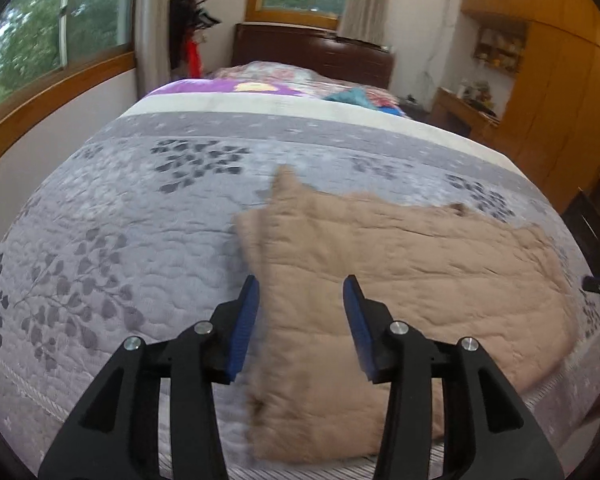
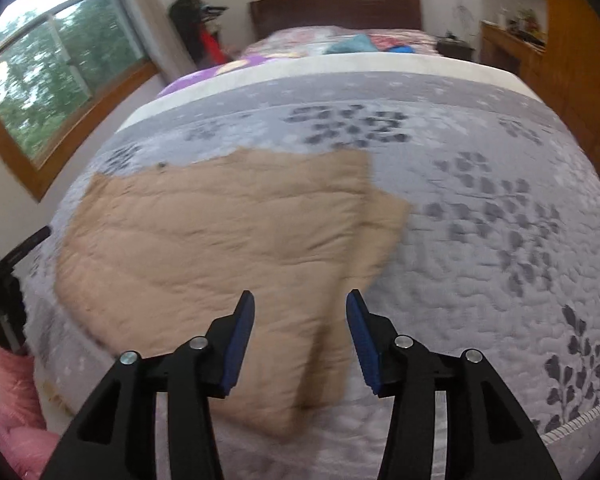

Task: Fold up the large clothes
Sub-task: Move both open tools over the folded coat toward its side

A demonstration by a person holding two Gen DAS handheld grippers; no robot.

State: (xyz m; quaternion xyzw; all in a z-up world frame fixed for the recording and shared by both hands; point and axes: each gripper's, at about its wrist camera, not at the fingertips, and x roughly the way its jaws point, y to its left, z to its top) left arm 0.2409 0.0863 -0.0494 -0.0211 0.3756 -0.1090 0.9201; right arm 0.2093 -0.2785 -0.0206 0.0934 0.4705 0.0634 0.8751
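Observation:
A large tan quilted garment (image 1: 400,280) lies spread flat on the grey leaf-patterned bedspread (image 1: 120,220). My left gripper (image 1: 302,288) is open and empty, hovering above the garment's left edge near the bed's front. In the right wrist view the same garment (image 2: 220,240) lies left of centre on the bedspread (image 2: 480,220). My right gripper (image 2: 300,300) is open and empty, above the garment's right edge. The other gripper (image 2: 4,276) shows at the far left of the right wrist view.
A dark wooden headboard (image 1: 312,52) and a pile of colourful bedding (image 1: 300,80) sit at the far end. Windows (image 1: 52,40) line the left wall. Wooden cabinets (image 1: 548,80) stand on the right. A pink quilted item (image 2: 8,400) lies by the bed's left front.

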